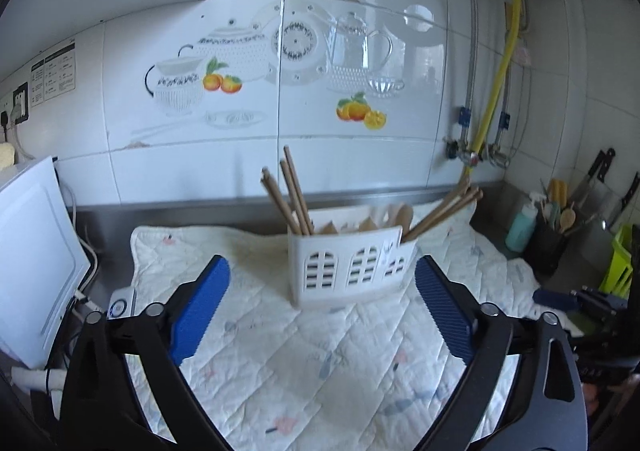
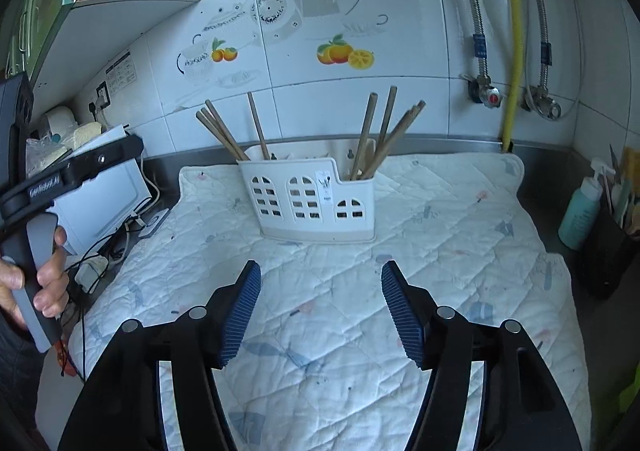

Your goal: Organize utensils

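A white plastic utensil holder (image 1: 348,263) (image 2: 312,199) with arched window cut-outs stands on a quilted mat (image 1: 304,351) (image 2: 320,291). Wooden chopsticks (image 1: 294,195) (image 2: 224,135) lean out of its left compartment. More wooden chopsticks (image 1: 444,213) (image 2: 384,135) lean out of its right compartment. Wooden spoon heads (image 1: 402,215) show in the middle. My left gripper (image 1: 322,283) is open and empty, just in front of the holder. My right gripper (image 2: 320,291) is open and empty, over the mat, short of the holder.
A white appliance (image 1: 32,251) (image 2: 104,195) with cables stands left of the mat. At the right are a teal bottle (image 1: 520,223) (image 2: 580,207), a dark utensil pot (image 1: 548,247) (image 2: 608,251), knives (image 1: 596,175) and a green rack (image 1: 618,263). Pipes (image 2: 512,39) run down the tiled wall.
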### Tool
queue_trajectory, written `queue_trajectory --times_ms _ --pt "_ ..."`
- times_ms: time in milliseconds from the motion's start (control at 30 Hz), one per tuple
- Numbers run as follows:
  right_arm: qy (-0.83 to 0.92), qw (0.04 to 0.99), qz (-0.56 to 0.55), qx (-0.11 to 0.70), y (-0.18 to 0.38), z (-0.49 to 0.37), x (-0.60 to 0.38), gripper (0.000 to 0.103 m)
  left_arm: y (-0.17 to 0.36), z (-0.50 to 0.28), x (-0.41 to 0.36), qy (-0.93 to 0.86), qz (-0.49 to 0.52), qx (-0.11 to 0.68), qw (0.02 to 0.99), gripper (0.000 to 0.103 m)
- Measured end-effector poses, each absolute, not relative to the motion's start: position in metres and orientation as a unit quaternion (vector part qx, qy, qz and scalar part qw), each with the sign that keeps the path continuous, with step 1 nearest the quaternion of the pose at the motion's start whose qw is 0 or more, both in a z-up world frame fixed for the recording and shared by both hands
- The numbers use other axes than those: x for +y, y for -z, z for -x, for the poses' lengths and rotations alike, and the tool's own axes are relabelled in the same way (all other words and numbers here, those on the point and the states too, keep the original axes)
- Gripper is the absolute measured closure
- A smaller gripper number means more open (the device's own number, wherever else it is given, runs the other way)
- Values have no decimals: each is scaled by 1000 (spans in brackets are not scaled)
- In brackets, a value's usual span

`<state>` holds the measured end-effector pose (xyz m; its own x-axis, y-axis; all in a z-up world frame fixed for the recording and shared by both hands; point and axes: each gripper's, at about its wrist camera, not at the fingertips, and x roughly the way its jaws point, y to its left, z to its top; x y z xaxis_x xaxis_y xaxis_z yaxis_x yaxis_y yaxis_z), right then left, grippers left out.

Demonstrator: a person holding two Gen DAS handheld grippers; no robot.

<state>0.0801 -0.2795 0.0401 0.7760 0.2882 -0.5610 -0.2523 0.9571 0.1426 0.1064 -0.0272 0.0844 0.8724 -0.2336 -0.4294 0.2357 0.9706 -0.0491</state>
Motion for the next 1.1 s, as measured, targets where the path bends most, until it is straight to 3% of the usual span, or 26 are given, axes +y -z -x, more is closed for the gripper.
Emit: queue_trajectory --times_ms 133,600,1100 --pt "-140 941 -24 306 -31 -70 -276 41 -63 -98 -23 112 -1 243 964 5" --pt "-129 943 4 307 -18 -46 -261 20 -33 -74 -2 70 -3 266 961 5" --pt "-128 940 3 316 -10 -40 -251 16 -25 -44 6 60 -23 256 965 5"
